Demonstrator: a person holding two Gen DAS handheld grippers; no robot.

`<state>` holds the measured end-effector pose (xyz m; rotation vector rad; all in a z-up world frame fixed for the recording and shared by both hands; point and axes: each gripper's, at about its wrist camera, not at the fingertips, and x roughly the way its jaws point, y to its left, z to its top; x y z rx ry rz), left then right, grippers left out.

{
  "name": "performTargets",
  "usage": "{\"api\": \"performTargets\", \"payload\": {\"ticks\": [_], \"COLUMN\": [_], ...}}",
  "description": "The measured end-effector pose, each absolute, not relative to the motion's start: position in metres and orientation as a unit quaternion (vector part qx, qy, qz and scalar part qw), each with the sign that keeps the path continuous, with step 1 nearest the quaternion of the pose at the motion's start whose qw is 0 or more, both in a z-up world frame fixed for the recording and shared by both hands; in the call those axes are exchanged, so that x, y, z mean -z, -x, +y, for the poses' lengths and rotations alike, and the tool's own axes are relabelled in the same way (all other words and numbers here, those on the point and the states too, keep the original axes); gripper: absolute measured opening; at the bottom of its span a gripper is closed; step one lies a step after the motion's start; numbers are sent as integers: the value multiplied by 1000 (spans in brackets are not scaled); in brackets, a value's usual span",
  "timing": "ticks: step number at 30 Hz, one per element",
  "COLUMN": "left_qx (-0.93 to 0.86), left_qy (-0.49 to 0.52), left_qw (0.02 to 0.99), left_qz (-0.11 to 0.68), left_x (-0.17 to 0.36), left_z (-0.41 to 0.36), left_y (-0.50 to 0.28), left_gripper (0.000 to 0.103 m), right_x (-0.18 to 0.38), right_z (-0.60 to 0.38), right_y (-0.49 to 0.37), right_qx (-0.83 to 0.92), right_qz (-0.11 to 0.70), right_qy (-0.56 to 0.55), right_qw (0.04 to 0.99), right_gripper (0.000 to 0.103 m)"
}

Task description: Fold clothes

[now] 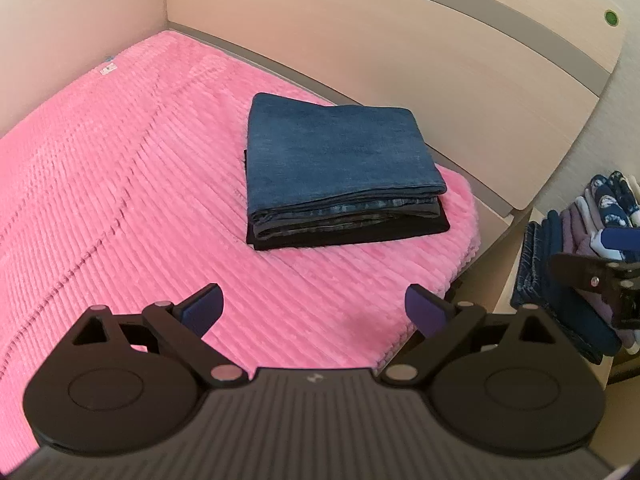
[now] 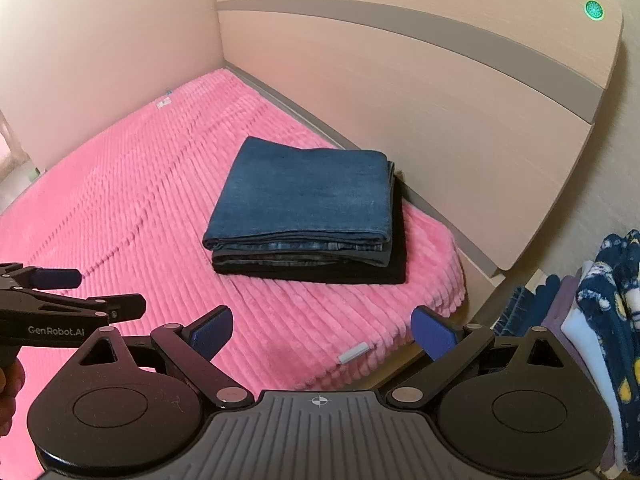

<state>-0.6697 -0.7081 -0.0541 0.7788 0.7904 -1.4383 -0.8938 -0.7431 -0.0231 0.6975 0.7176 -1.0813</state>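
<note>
Folded blue jeans (image 1: pixel 336 160) lie on top of a folded black garment (image 1: pixel 352 234) on the pink bedspread (image 1: pixel 120 200), near the headboard. The same stack shows in the right wrist view, jeans (image 2: pixel 304 196) over black cloth (image 2: pixel 396 252). My left gripper (image 1: pixel 314 310) is open and empty, above the bedspread in front of the stack. My right gripper (image 2: pixel 322 334) is open and empty, over the bed's near corner. Each gripper shows at the edge of the other's view: the right one (image 1: pixel 596 276), the left one (image 2: pixel 60 300).
A wooden headboard (image 1: pixel 400 60) stands behind the stack and a wall (image 2: pixel 100 40) runs along the bed's far side. A pile of folded clothes (image 2: pixel 600 312) sits to the right of the bed, also seen in the left wrist view (image 1: pixel 568 280).
</note>
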Motion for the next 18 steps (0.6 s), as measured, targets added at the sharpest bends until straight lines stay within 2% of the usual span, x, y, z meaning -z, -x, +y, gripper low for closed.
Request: {"api": "performTargets", "payload": {"ticks": [18], "left_qx": [602], "left_qy": [-344], "left_qw": [644], "left_qz": [325], "left_x": [58], "left_z": [-706], "left_y": [659], "left_gripper": [99], "right_x": [30], "right_z": [-748], "right_y": [880], "right_qx": [480], "right_qz": [338], "right_qy": [-317], "right_qw": [745], "right_gripper": [98]}}
